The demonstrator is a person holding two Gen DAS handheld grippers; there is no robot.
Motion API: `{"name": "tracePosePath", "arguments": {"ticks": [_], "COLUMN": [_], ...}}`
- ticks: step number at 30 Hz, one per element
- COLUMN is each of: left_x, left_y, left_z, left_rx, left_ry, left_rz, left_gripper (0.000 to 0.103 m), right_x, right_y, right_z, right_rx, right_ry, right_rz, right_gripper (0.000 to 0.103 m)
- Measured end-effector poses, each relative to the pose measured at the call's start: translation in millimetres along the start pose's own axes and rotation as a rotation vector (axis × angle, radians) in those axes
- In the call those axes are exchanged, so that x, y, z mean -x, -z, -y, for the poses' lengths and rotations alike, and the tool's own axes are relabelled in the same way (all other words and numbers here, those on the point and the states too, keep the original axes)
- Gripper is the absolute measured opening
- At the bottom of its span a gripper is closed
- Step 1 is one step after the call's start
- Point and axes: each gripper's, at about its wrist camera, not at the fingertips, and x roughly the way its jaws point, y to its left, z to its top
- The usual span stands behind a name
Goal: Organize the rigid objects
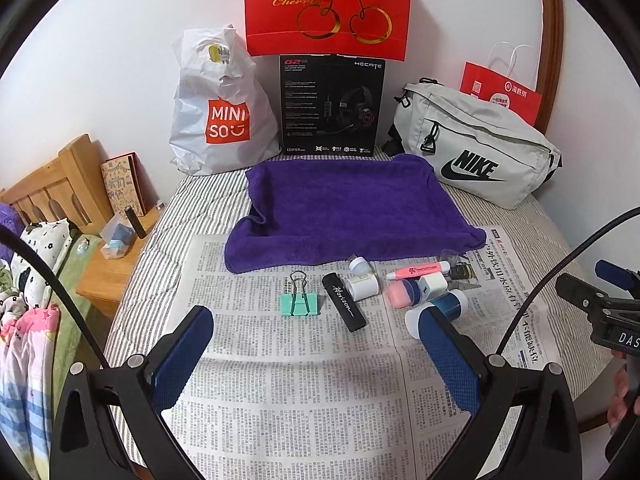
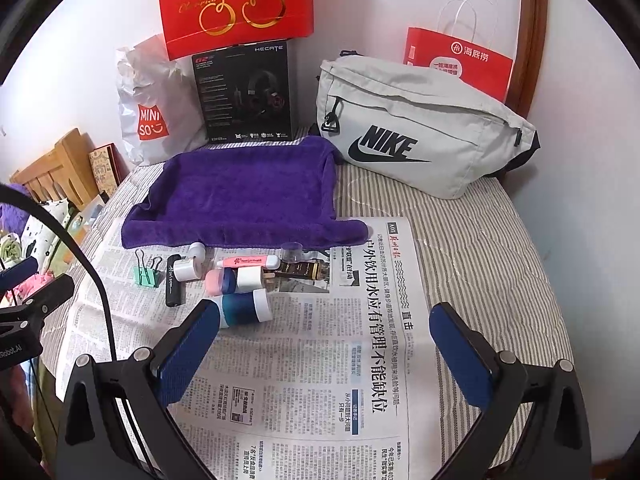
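Observation:
Small rigid objects lie on a newspaper (image 1: 280, 380) in front of a purple towel (image 1: 344, 208): a green binder clip (image 1: 299, 302), a black Horizon stick (image 1: 344, 307), a white jar (image 1: 363, 286), a pink highlighter (image 1: 420, 271), a pink-blue cap piece (image 1: 404, 294), a white plug (image 1: 434, 283) and a blue-white bottle (image 1: 438, 310). My left gripper (image 1: 320, 328) is open above the newspaper, just short of the clip and stick. My right gripper (image 2: 326, 328) is open over the newspaper, right of the bottle (image 2: 244, 308). The towel (image 2: 240, 196) and clip (image 2: 146, 274) show there too.
Against the back wall stand a Miniso bag (image 1: 216, 112), a black headset box (image 1: 332, 108), a red cherry bag (image 1: 328, 4), a grey Nike bag (image 1: 480, 152) and a red paper bag (image 1: 500, 92). A wooden nightstand (image 1: 112, 264) sits left of the striped bed.

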Motion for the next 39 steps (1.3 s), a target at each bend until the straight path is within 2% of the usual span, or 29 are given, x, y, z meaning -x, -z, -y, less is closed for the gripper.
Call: {"name": "tracePosePath", "arguments": {"ticks": [39], "left_x": [6.0], "left_y": [-2.7], "left_z": [-3.2], "left_rx": [0.002], "left_ry": [-0.006], "left_rz": [0.010], "left_gripper": [0.103], "right_x": [-0.6], "right_y": [2.3], "right_z": [-2.2], "right_rx": [0.006], "right_ry": [-0.004], "right_rz": [-0.010], "right_gripper": [0.103]}}
